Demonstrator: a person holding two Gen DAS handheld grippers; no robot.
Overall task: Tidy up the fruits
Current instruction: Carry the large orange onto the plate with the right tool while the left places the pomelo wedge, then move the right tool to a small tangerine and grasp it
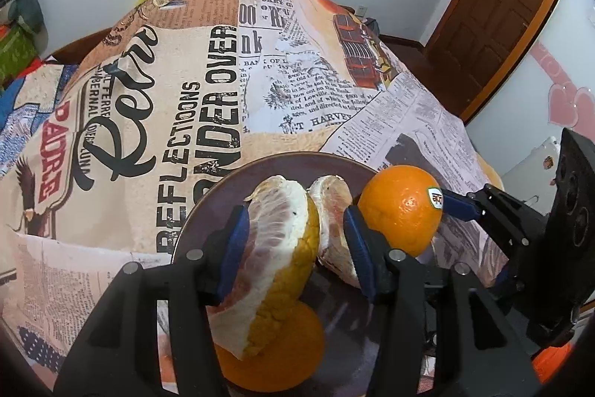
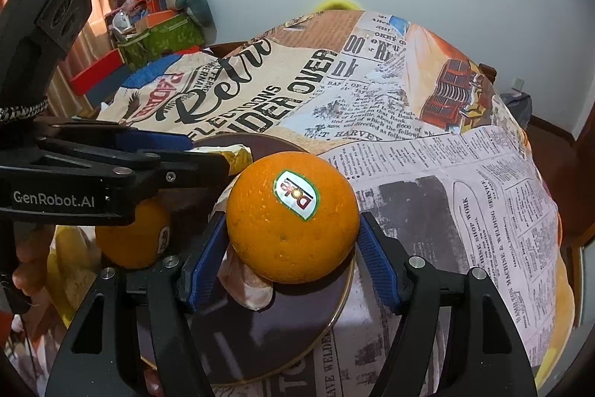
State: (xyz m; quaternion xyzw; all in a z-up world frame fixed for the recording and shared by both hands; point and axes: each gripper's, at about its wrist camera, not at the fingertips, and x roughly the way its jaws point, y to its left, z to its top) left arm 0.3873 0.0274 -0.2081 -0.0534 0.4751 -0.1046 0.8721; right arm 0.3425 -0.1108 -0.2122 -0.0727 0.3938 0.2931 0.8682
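The right gripper [image 2: 292, 244] fingers clamp a round stickered orange [image 2: 292, 216] over the dark round plate's [image 2: 297, 330] 3 o'clock rim; released there, it may roll onto the newspaper-print bench [image 2: 465, 196]. The left gripper [image 1: 295, 248] fingers stand apart around a peeled pomelo wedge [image 1: 275, 248], gripping uncertain.

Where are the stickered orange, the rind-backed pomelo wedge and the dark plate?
Round stickered orange [image 2: 292, 216]: right wrist view, front skin below the sticker.
Peeled pomelo wedge with yellow rind [image 1: 277, 233]: left wrist view, pale flesh.
Dark round plate [image 1: 282, 164]: left wrist view, bare far rim.
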